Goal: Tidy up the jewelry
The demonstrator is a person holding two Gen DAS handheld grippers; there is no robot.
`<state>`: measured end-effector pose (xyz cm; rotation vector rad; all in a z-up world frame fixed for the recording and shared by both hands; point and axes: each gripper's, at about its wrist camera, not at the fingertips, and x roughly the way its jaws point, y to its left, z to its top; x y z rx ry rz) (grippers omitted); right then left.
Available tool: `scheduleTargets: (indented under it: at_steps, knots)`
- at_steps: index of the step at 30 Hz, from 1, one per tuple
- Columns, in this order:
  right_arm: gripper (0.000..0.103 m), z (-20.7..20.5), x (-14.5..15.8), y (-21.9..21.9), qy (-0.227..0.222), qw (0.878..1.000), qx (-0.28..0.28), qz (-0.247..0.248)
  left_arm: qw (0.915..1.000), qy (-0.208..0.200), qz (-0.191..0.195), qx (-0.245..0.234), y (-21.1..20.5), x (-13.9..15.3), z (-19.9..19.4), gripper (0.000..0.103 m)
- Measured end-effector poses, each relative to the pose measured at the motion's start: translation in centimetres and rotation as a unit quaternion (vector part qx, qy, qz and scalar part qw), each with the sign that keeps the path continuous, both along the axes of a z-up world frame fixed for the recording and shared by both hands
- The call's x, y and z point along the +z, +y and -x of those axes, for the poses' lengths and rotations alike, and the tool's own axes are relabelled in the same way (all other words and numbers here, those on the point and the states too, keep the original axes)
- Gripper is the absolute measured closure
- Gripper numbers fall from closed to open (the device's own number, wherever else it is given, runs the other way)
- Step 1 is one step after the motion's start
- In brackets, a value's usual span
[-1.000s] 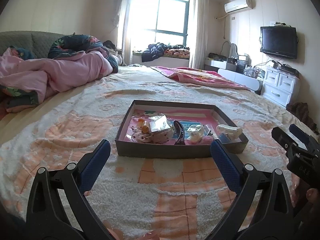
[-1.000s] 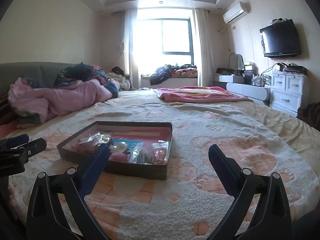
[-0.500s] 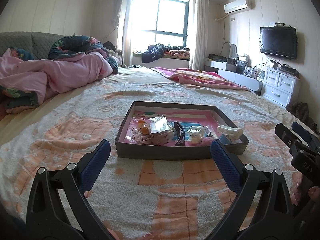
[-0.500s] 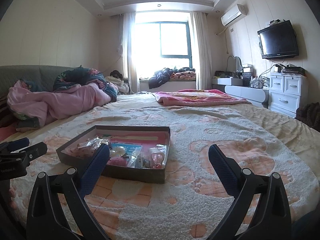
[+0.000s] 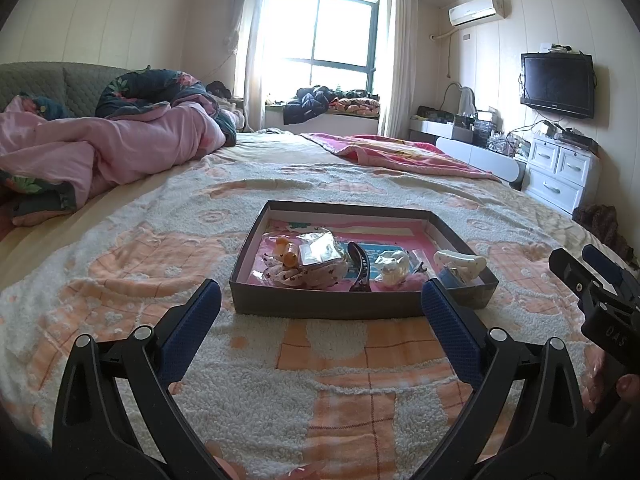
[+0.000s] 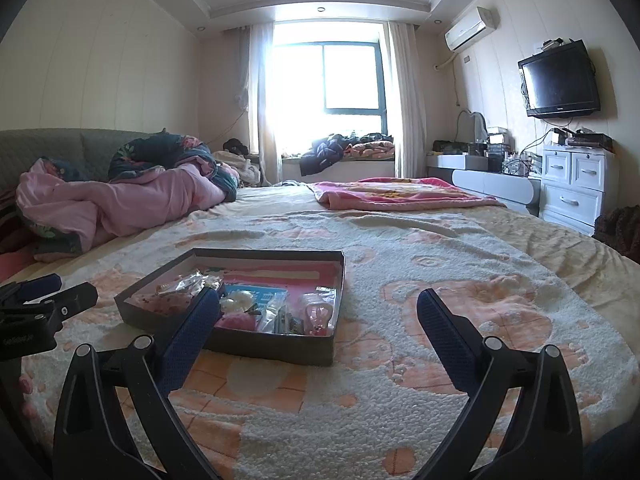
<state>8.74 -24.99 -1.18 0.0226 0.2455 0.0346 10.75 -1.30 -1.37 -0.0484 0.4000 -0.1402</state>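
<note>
left wrist view: left gripper (image 5: 320, 304) spread wide, grasping nothing, low centre of frame above the bed (image 5: 120, 264); shallow box (image 5: 360, 304) at centre, holding a floral pouch (image 5: 308, 274), a dark hair clip (image 5: 362, 268) and small packets; right gripper (image 5: 592, 280) at right edge.
right wrist view: right gripper (image 6: 318, 312) released, empty; box (image 6: 276, 346) left of centre on the bed (image 6: 440, 272); left gripper (image 6: 44, 304) at left edge.

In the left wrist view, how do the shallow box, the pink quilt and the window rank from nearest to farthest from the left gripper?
From the left gripper:
1. Shallow box, straight ahead on the bed.
2. Pink quilt, far left.
3. Window, back wall.
</note>
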Motion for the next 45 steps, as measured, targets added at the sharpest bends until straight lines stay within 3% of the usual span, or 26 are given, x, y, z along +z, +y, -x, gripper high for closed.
scheduleTargets:
  at_steps: [45]
  knots:
    - [0.007,-0.08,-0.07,0.41,0.0,1.0,0.002,0.001,1.0,-0.002,0.0,0.0,0.01,0.06,-0.06,0.011]
